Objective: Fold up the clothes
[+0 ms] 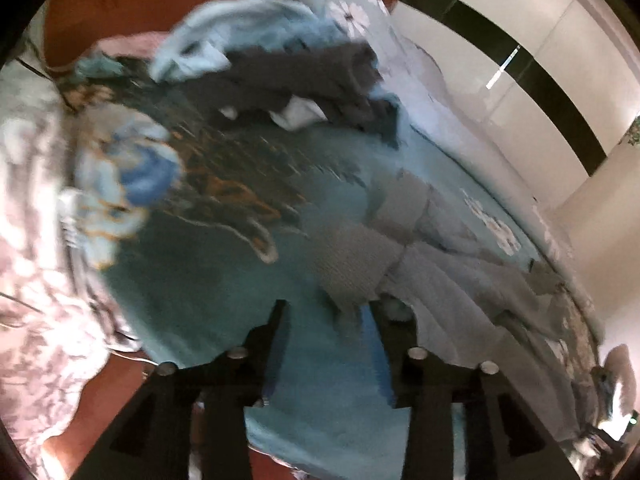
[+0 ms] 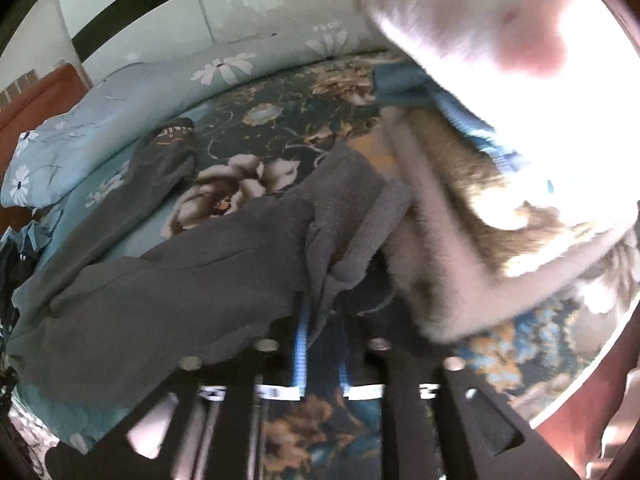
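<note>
A bed with a dark floral bedspread [image 2: 280, 128] fills both views; a light blue daisy-print pillow [image 2: 68, 152] lies at its far left in the right wrist view. The grey knitted garment [image 2: 180, 272] sprawls across the near bedspread, its ribbed cuff [image 2: 376, 220] hanging just above the right gripper [image 2: 324, 336], whose jaws stand parted with cloth draped at them, no pad pressing it. In the blurred left wrist view the left gripper [image 1: 328, 320] is likewise released, a grey knit edge [image 1: 348, 264] between its fingers. A heap of clothes [image 1: 280, 68] lies far off.
</note>
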A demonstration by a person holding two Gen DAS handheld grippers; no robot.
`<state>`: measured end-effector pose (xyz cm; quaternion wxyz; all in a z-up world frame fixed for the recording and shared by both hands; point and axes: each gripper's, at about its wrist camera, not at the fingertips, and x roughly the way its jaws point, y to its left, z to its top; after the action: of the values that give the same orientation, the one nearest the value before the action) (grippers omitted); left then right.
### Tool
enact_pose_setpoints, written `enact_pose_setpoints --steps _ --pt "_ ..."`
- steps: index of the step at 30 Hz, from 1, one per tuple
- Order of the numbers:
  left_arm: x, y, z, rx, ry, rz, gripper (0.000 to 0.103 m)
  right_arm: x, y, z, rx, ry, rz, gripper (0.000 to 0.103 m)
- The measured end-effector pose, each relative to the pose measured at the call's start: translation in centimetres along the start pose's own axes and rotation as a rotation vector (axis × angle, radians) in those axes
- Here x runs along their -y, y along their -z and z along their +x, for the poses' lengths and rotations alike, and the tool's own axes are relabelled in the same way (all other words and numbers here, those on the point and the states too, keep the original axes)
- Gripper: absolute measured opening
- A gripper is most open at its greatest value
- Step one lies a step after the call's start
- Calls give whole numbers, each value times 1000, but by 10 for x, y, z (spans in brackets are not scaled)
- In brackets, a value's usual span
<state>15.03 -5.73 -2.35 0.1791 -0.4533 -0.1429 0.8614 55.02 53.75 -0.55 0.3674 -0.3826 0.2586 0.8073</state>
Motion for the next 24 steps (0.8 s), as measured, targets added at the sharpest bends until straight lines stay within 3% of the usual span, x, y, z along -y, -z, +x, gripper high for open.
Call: enact_pose_setpoints --steps 1,4,8,13,16,20,22,24 --pt "-1 -4 -5 11 -9 1 48 0 0 -7 15 11 -7 40" --pt "-2 -16 -16 38 -32 10 52 -9 -5 -25 72 17 -44 44" --pt "27 -47 7 15 -53 107 55 -37 -29 -25 129 -61 -93 53" --pt "64 -81 72 -75 -69 184 56 -84 -65 27 54 -206 -98 53" --pt "73 -99 113 -128 -94 182 56 -108 -82 61 8 -259 -94 53" --pt "78 -114 152 -193 -61 142 56 -124 -104 103 -43 -308 -50 53" --pt "83 -118 163 -203 -40 137 54 -122 -114 120 -58 -314 -12 53" --pt "91 -119 166 -201 9 139 35 -119 -123 132 -67 -309 8 53"
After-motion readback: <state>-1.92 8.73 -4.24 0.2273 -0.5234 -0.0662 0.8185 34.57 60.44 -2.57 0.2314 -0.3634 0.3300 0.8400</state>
